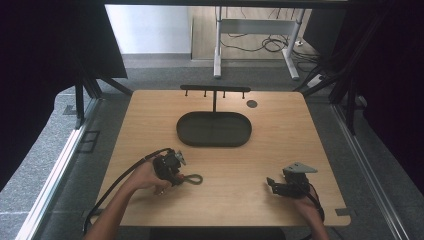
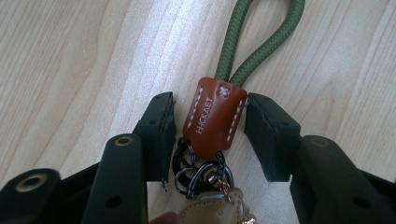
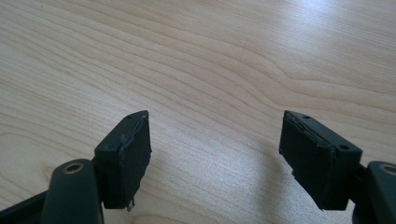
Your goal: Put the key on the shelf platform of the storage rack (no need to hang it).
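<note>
table (image 1: 280, 150): light wood, everything else sits on it
tray (image 1: 214, 129): dark oval with a hook bar standing over it, far middle of the table
left gripper (image 2: 210, 126): near-left part of the table, jaws either side of the keychain's leather tab with small gaps, not squeezing it
right gripper (image 3: 215, 154): near-right part of the table, jaws wide apart over bare wood
keychain (image 2: 215, 114): flat on the table, near-left, well short of the tray; green cord loop points away from the gripper, rings and a tan charm lie back between the jaws
</note>
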`<action>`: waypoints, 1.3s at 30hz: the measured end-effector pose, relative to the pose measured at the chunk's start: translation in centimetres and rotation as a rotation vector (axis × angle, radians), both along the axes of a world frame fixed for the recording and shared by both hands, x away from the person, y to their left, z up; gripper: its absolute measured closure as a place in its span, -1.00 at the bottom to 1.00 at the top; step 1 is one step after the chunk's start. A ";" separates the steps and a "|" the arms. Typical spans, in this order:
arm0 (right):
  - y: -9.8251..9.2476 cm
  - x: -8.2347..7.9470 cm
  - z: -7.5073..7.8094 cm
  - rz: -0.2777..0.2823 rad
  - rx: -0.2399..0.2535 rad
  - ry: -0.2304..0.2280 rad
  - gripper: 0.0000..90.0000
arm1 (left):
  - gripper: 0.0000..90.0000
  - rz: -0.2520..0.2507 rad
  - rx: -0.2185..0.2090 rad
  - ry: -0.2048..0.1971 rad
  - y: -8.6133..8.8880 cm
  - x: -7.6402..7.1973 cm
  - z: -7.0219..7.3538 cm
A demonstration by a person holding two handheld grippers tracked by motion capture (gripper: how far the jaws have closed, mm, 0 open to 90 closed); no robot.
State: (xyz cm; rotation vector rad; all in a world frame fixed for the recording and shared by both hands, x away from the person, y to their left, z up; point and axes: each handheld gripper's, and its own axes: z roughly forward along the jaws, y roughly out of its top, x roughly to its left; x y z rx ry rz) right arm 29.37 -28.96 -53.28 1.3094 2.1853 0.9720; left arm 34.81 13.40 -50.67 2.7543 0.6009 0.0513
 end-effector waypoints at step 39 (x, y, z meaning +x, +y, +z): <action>-0.1 0.0 -0.1 -0.005 -0.008 0.002 -0.42 | 0.48 0.030 -0.119 0.041 2.5 -0.1 3.1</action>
